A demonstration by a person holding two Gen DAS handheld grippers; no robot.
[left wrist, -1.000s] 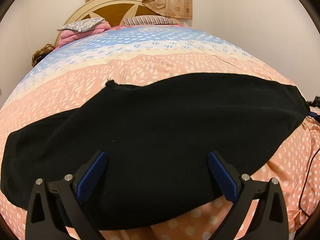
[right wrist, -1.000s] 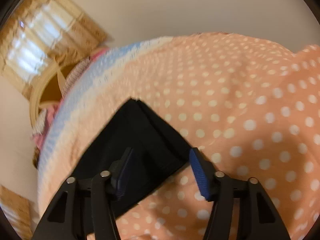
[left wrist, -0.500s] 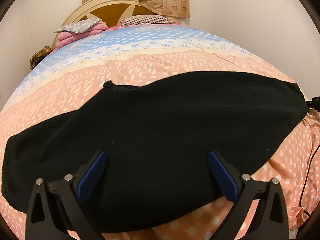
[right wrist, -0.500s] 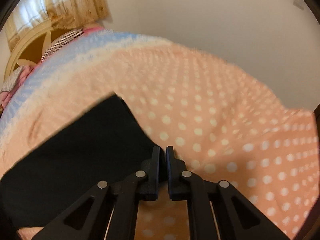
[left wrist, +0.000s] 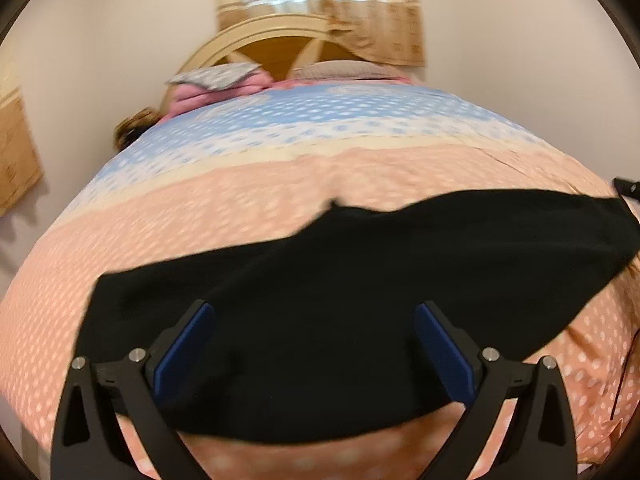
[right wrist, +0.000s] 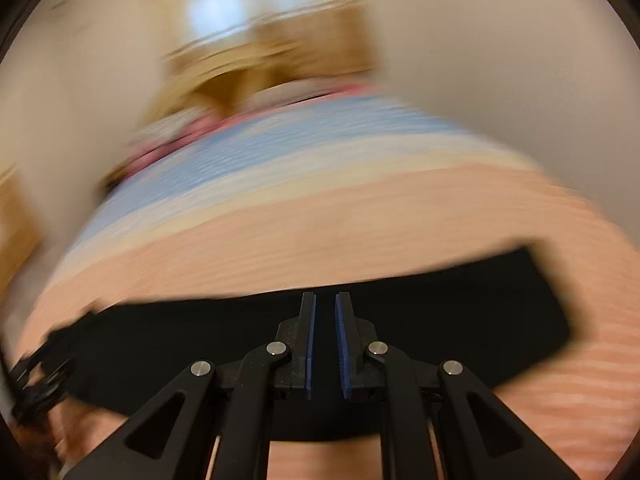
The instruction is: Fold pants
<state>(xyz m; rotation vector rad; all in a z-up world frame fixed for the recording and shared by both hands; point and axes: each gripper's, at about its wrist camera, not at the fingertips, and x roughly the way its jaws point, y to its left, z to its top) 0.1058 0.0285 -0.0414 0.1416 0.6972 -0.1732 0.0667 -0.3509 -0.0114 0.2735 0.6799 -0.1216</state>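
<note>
Lying flat across the near part of the bed [left wrist: 280, 208], the black pants [left wrist: 360, 280] stretch from about 8 o'clock to about 3 o'clock in the left wrist view. One end of the pants reaches toward the right edge of that view, where a small dark piece of equipment [left wrist: 624, 188] shows just beside it. The bed carries a cover with pink dotted cloth near the camera and blue and white bands farther away. At 12 o'clock stand the curved headboard [left wrist: 280, 36] and a curtain [left wrist: 320, 0], with pillows [left wrist: 216, 76] below them.

The left gripper [left wrist: 312, 344] hangs over the middle of the pants. Its fingers [left wrist: 184, 344] are spread wide apart, and nothing is between them; whether they touch the cloth I cannot tell.

The right wrist view is strongly blurred. The pants [right wrist: 440, 320] lie there as a dark band from 8 o'clock to 3 o'clock, on the pink cloth of the bed [right wrist: 320, 240]. The right gripper [right wrist: 325, 300] is over the far edge of the pants. Its fingers [right wrist: 310, 332] stand nearly together with only a narrow gap, they are parting a little, and no cloth is caught between them.
</note>
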